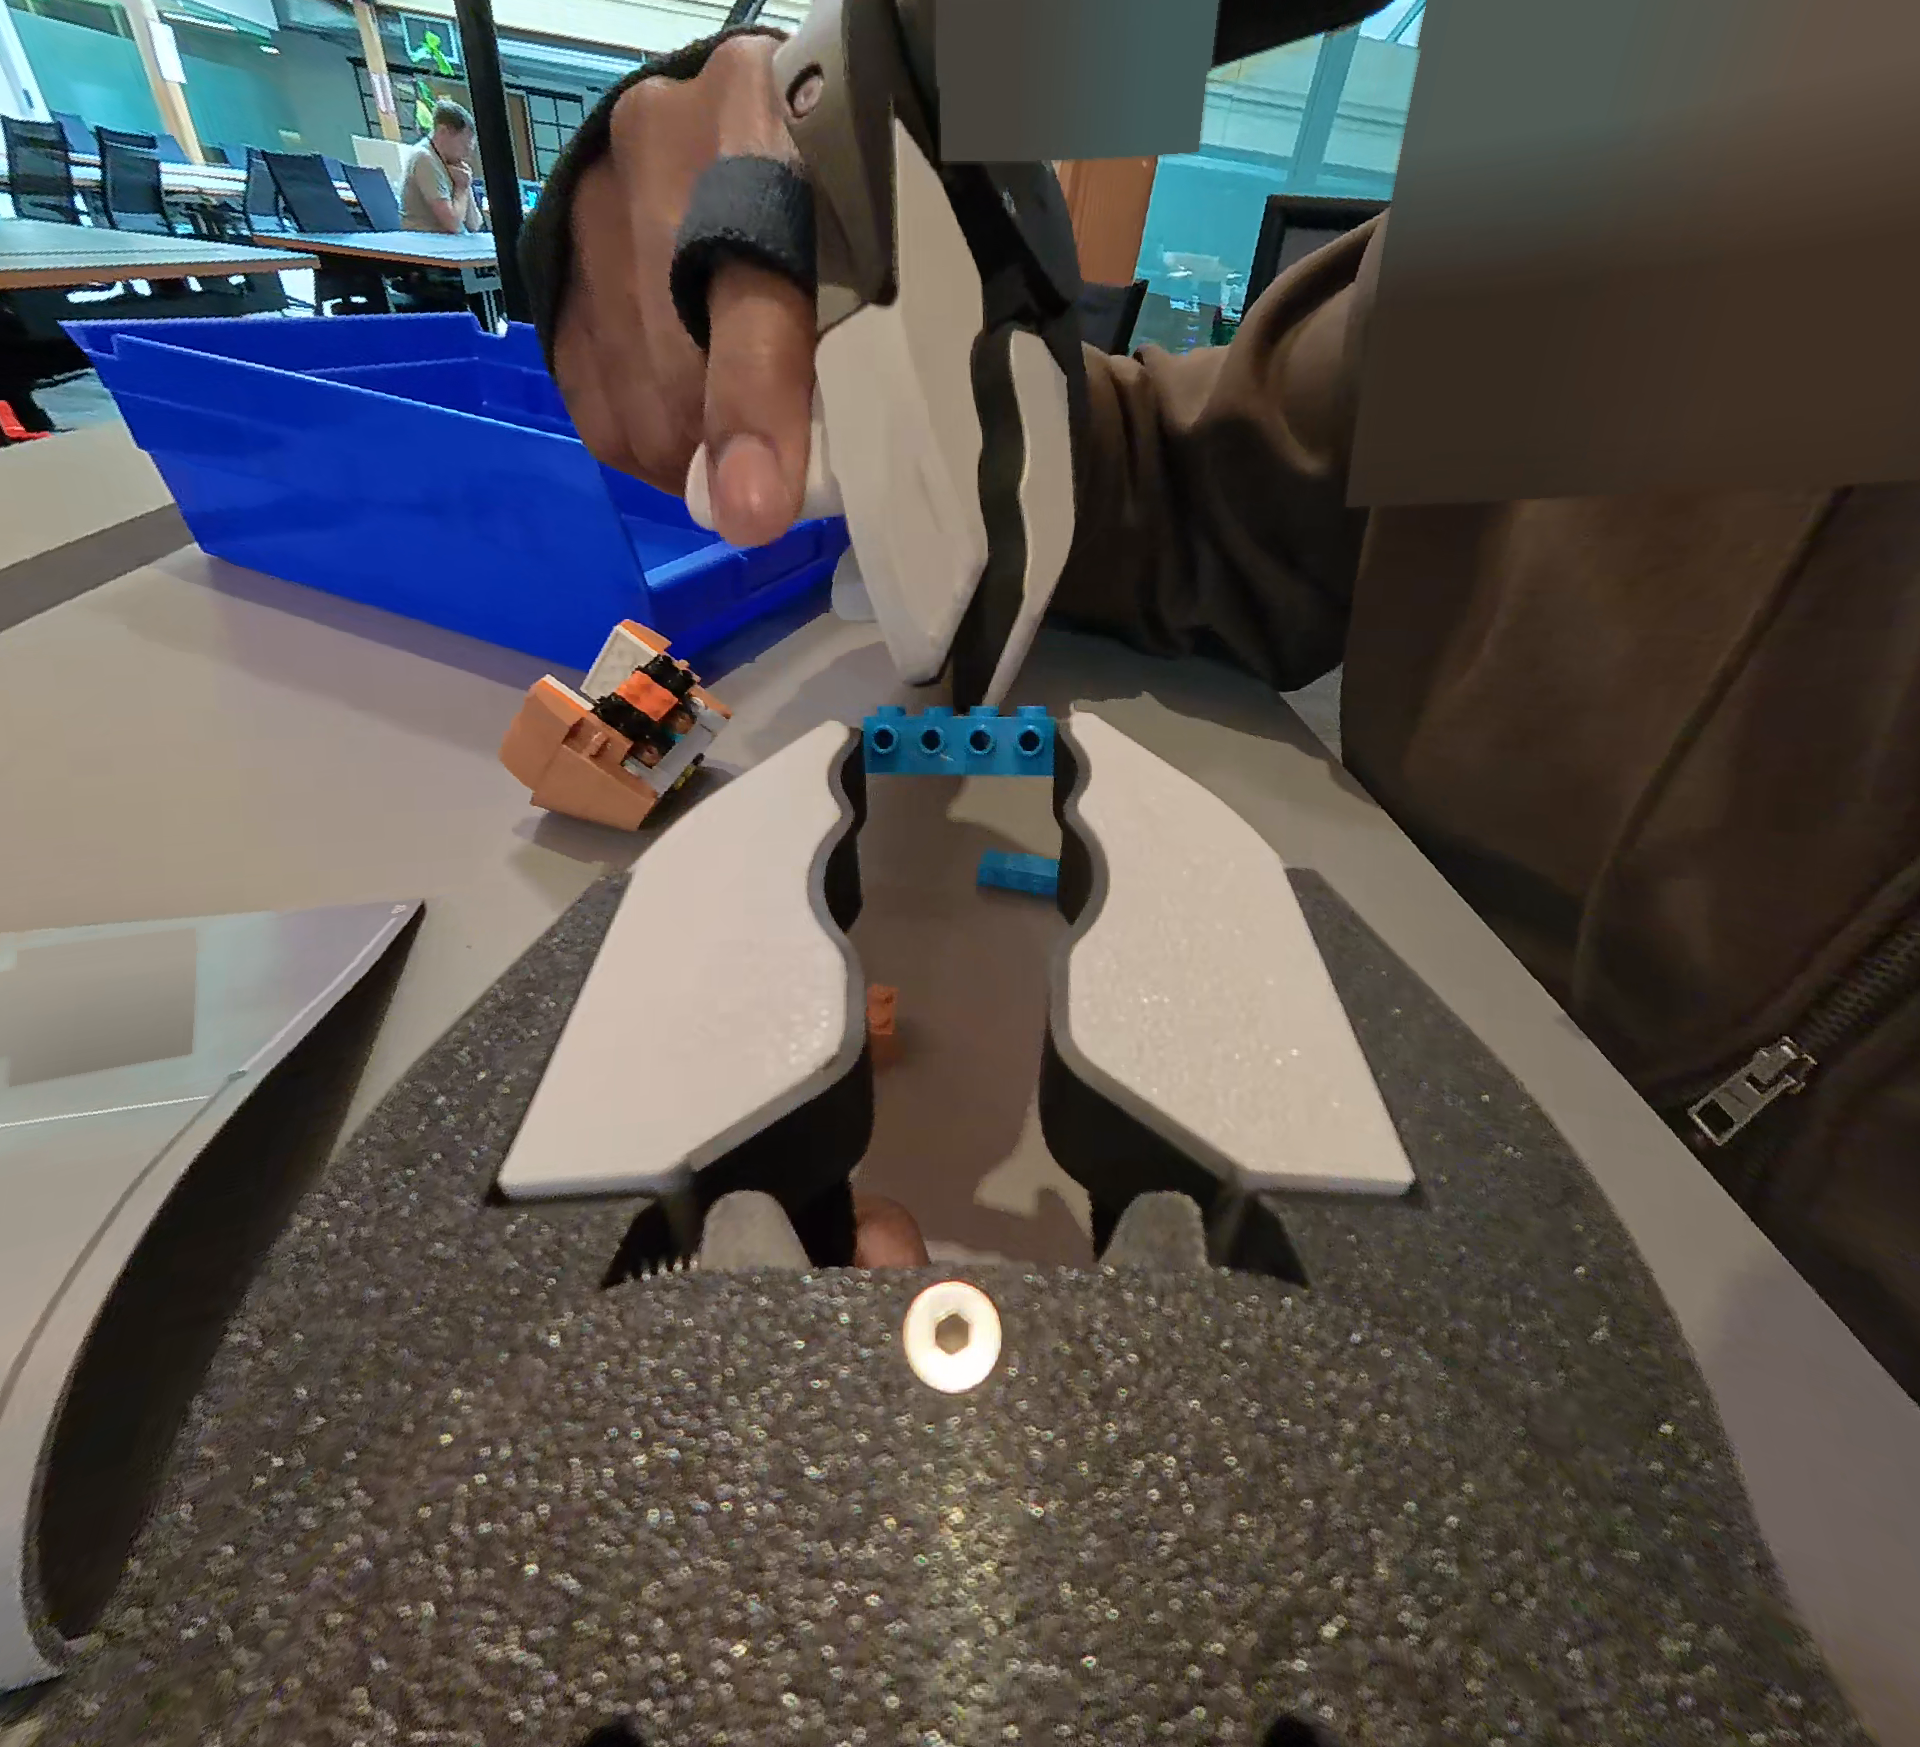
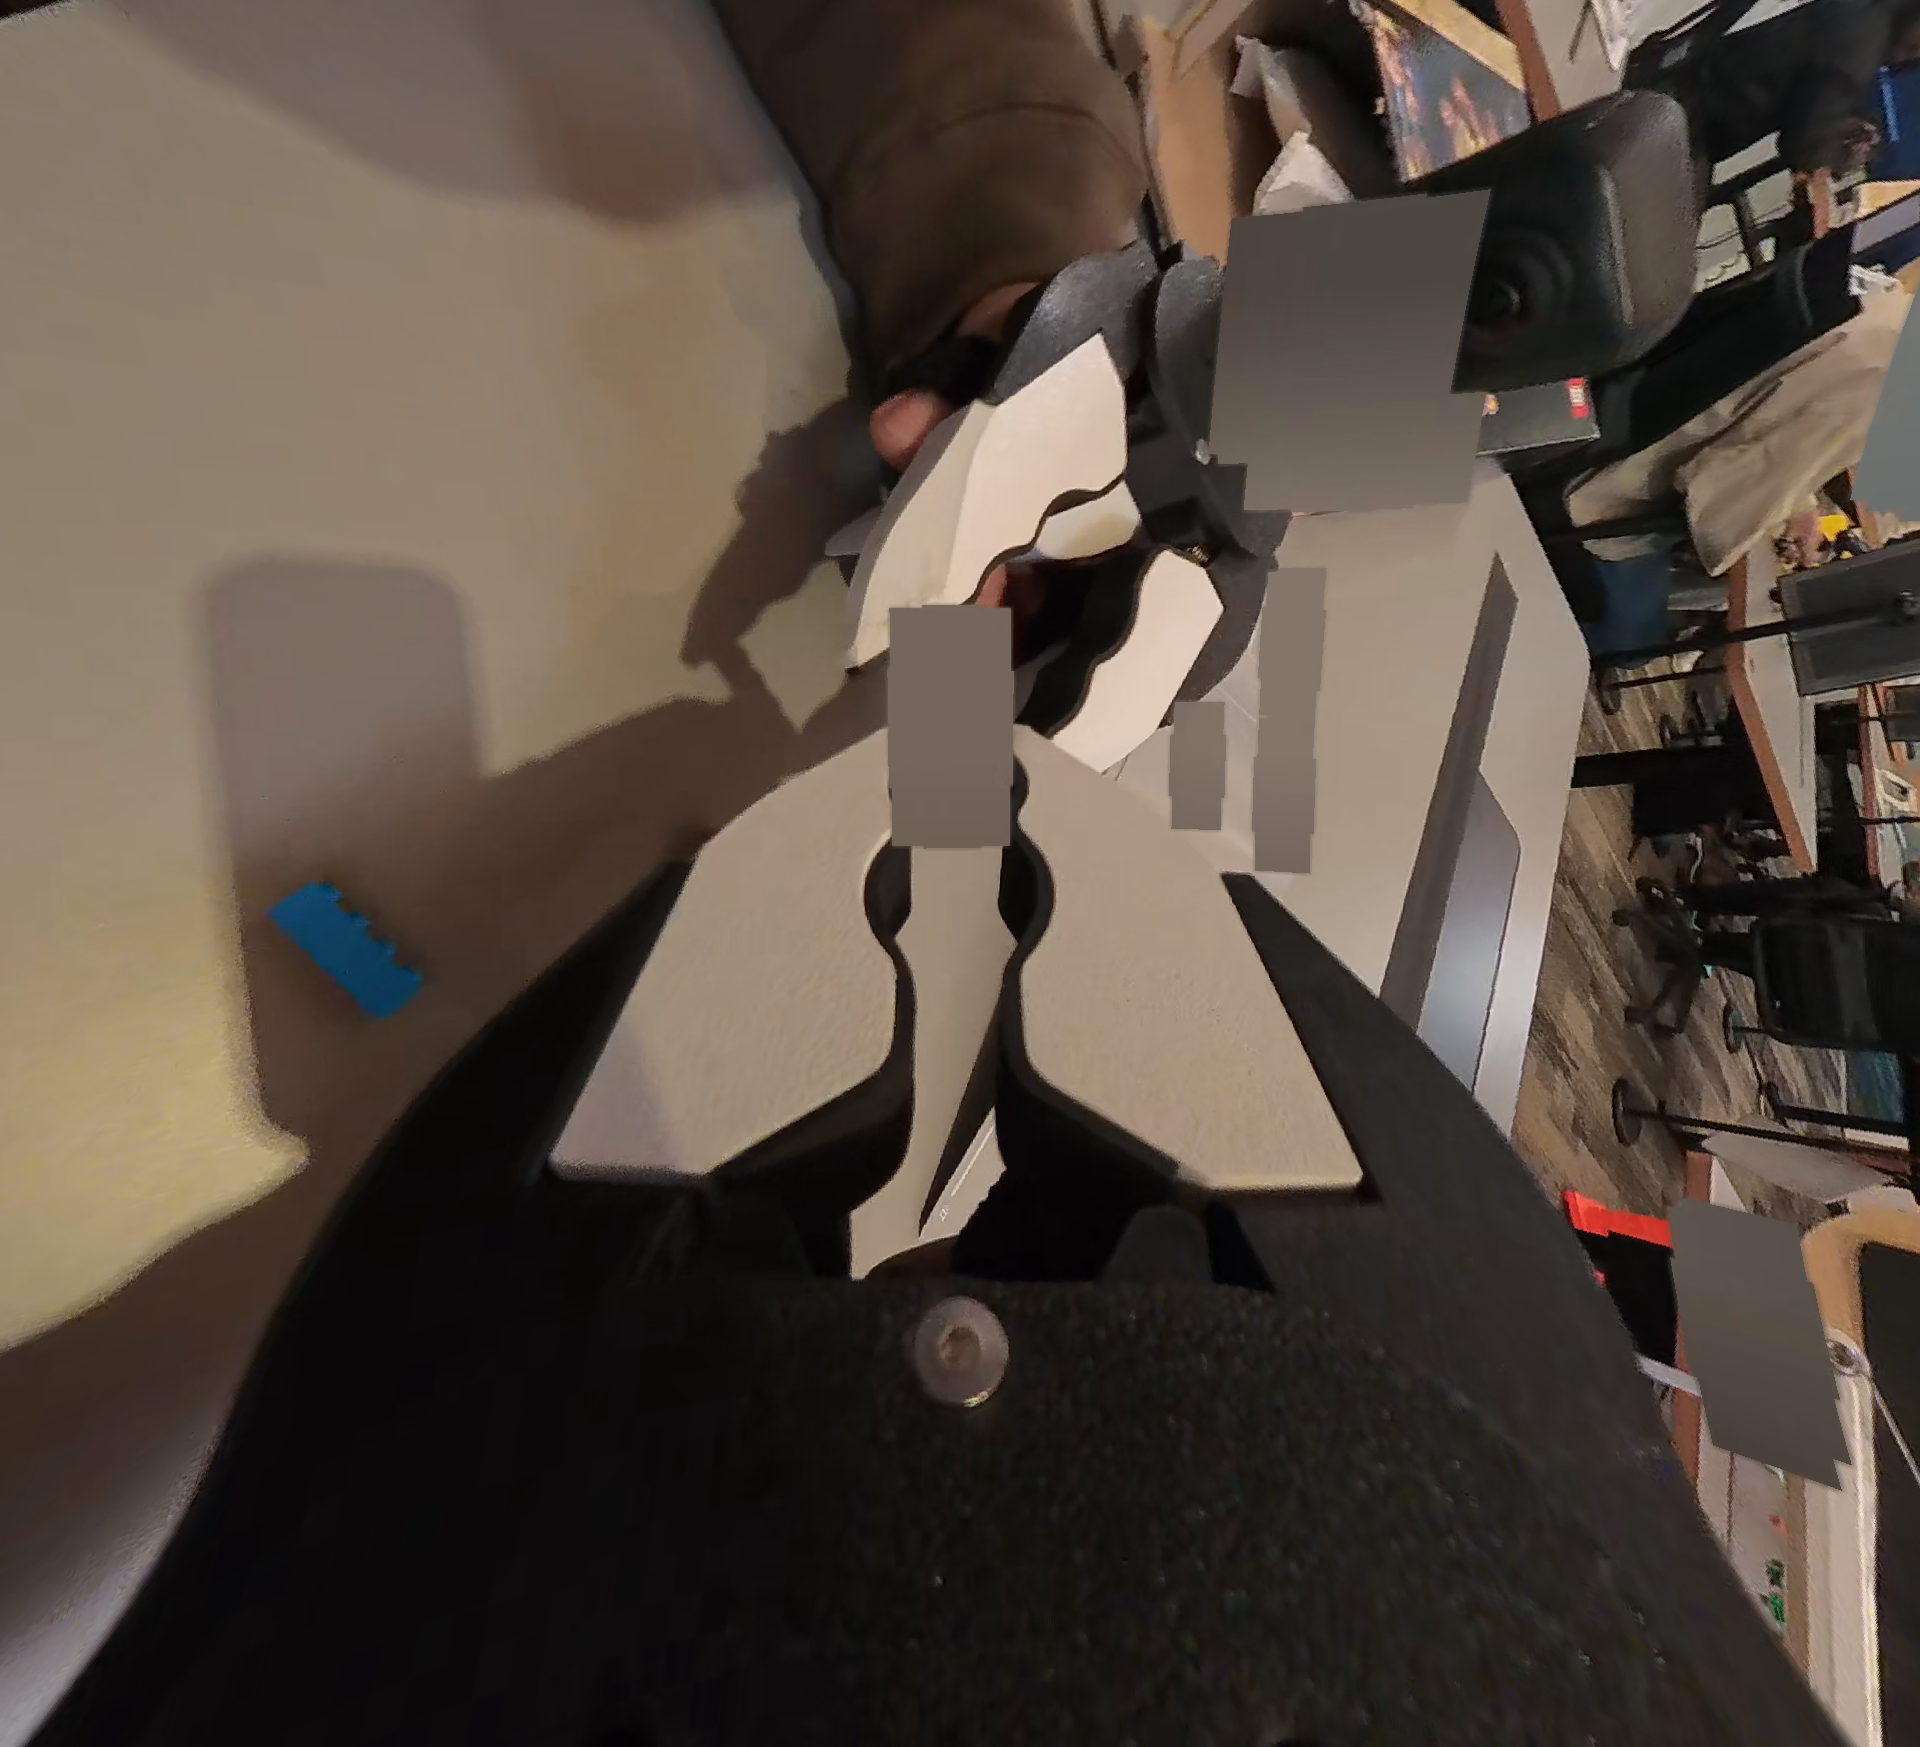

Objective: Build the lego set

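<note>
Speckled black foam of the left gripper (image 1: pixel 958 762) fills the bottom of the left wrist view, a silver bolt head set in its middle. Its two white fingers (image 1: pixel 717 949) stand moderately apart, and a blue lego brick with four side holes (image 1: pixel 958 739) is held crosswise between their tips, above the grey surface (image 1: pixel 208 762).

Taking that held brick as the landmark: a smaller blue lego piece (image 1: pixel 1016 870) lies on the surface below it, between the fingers, and a small orange-brown lego piece (image 1: pixel 883 1022) lies nearer still, beside the left finger. To its left rests a partly built orange, white and black lego model (image 1: pixel 613 726), tipped on its side. Behind that model stands a blue plastic bin (image 1: pixel 416 471). Directly above the brick, the right gripper (image 1: pixel 971 658) points down with its jaws nearly together, its tips just over the brick's top; whether they touch it cannot be told. A hand in a black fingerless glove (image 1: pixel 665 305) grips that tool, with a brown jacket sleeve (image 1: pixel 1247 471) behind.

From the right wrist view, the right gripper (image 2: pixel 951 798) shows only a narrow gap between its fingers, and a blur patch covers the tips, so any hold cannot be told. A blue studded lego brick (image 2: pixel 345 951) lies on the surface to the left, well apart from both tools.
</note>
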Available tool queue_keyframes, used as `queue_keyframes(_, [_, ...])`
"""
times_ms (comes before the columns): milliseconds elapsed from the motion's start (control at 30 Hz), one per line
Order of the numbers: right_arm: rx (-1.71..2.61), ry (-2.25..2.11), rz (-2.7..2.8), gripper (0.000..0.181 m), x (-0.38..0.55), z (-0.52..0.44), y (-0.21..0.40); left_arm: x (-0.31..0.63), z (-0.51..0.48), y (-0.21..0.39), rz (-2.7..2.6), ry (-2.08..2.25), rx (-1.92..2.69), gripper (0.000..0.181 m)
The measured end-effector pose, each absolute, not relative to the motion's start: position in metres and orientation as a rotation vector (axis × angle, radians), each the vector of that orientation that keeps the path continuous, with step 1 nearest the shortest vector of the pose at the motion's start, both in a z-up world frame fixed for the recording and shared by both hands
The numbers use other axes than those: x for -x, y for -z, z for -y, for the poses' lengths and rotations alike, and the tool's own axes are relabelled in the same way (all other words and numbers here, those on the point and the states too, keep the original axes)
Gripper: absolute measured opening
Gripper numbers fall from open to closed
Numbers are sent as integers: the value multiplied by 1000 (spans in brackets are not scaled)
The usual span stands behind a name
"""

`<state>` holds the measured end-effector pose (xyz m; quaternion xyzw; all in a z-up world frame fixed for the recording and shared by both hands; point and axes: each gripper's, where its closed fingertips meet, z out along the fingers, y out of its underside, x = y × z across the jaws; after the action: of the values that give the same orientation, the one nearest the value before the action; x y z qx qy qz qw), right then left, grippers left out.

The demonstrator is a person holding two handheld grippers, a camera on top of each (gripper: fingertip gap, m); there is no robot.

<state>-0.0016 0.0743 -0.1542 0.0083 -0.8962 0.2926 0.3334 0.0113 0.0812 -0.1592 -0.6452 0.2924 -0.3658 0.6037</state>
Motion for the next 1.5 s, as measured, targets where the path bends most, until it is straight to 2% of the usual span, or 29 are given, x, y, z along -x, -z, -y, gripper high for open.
queue_keyframes(667, [-165,-643,2412,15,-4,-65,168,-18,-78,168,-702,903,1564,35])
queue_keyframes(1500, [-180,-652,2427,11,-6,-63,172,-20,-77,175,-734,888,1607,35])
